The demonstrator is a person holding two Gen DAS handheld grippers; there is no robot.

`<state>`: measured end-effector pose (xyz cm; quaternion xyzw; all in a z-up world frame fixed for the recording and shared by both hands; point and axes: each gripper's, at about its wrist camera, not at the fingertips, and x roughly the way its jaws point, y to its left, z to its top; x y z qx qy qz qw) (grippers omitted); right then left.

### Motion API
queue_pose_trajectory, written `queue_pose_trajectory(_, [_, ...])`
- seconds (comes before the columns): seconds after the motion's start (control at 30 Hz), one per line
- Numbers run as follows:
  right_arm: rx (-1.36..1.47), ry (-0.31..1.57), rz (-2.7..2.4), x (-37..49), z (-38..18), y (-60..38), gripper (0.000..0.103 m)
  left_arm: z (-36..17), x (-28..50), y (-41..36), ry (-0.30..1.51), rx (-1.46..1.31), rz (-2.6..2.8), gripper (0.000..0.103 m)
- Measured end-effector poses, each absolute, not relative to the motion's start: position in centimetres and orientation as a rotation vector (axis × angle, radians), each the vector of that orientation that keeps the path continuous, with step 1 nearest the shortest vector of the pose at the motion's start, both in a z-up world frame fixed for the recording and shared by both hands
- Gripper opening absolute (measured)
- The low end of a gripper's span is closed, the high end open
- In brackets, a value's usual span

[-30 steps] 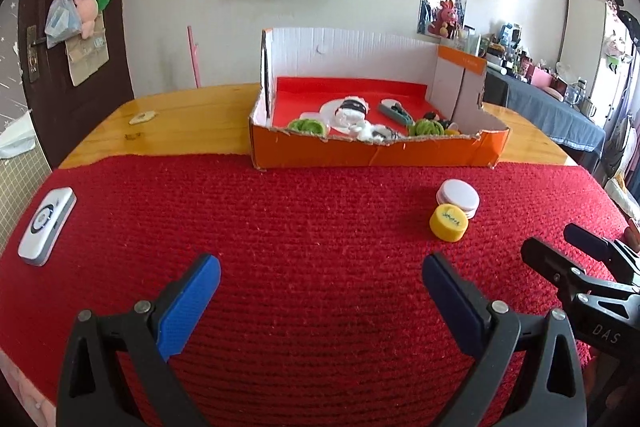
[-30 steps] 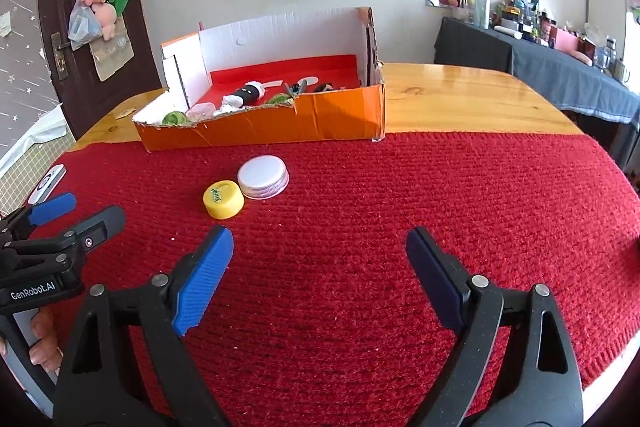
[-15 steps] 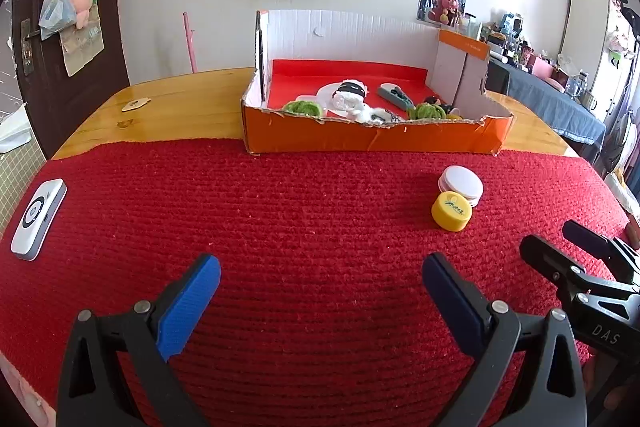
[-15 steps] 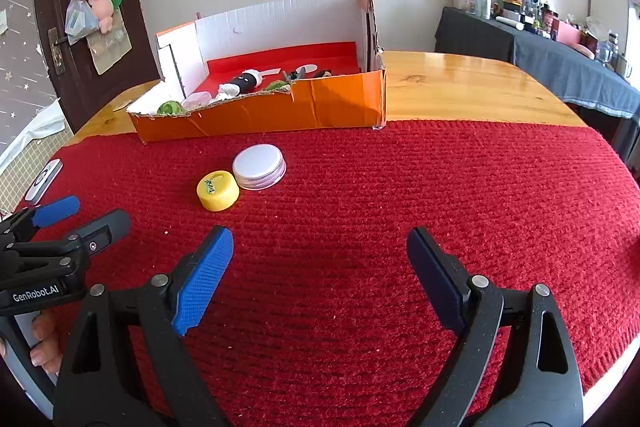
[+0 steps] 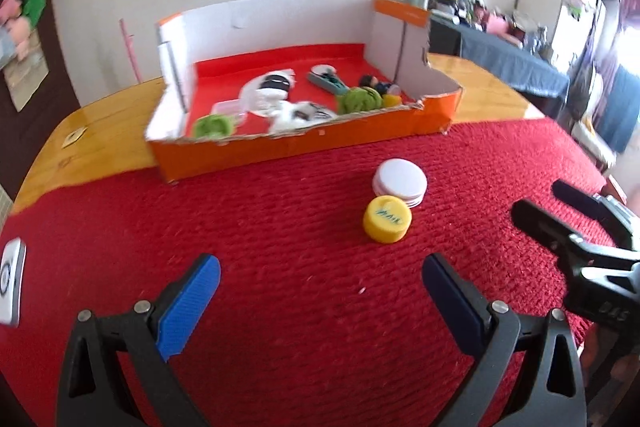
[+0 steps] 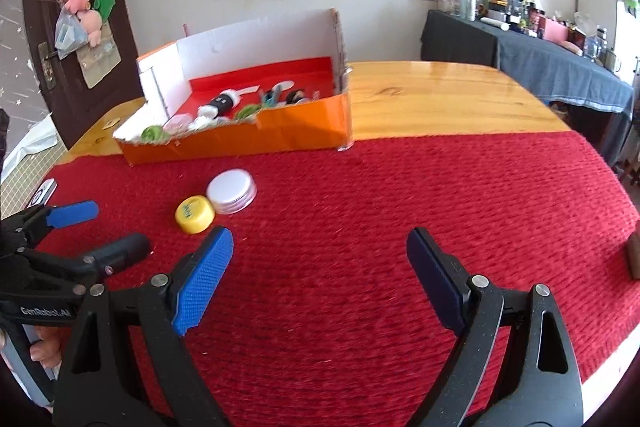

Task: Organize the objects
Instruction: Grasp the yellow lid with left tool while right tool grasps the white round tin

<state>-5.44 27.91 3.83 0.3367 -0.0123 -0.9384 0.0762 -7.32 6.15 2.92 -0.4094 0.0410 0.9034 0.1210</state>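
The left hand-held gripper (image 5: 320,291) hangs above the red knitted cloth (image 5: 280,227) that covers the near part of the wooden surface (image 5: 104,115), its blue-padded jaws spread wide apart and holding nothing. Ahead of it and slightly to its right lies a small yellow plastic bottle cap (image 5: 387,218), touching a wider white round plastic lid (image 5: 399,181) just beyond it. Farther ahead stands an open orange cardboard box with a red floor (image 5: 304,143), holding a jumble of small items, among them green balls of yarn. The right hand-held gripper (image 6: 318,267) is likewise spread open and empty; the two caps lie ahead to its left, near its left finger. A flat white device (image 5: 10,281) lies on the cloth far off to the left gripper's left.
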Motion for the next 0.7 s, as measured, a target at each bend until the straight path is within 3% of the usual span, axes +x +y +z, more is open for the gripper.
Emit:
queue_pose_trajectory(0.3, [1.034, -0.086, -2.816, -5.8, 4.0, 29.7, 0.090, 1.7, -10.4, 7.7, 0.204, -1.281, 2.610, 0.103])
queue_pose_trajectory(0.57, [1.078, 0.031, -2.591, -8.5, 4.3, 28.6, 0.090, 1.6, -11.8, 5.0, 0.345, -1.282, 2.698, 0.103])
queue_pose_trajectory(0.7, [1.129, 0.178, -2.461, -10.6, 4.1, 26.9, 0.090, 1.9, -11.9, 5.1, 0.408, -1.247, 2.616, 0.103])
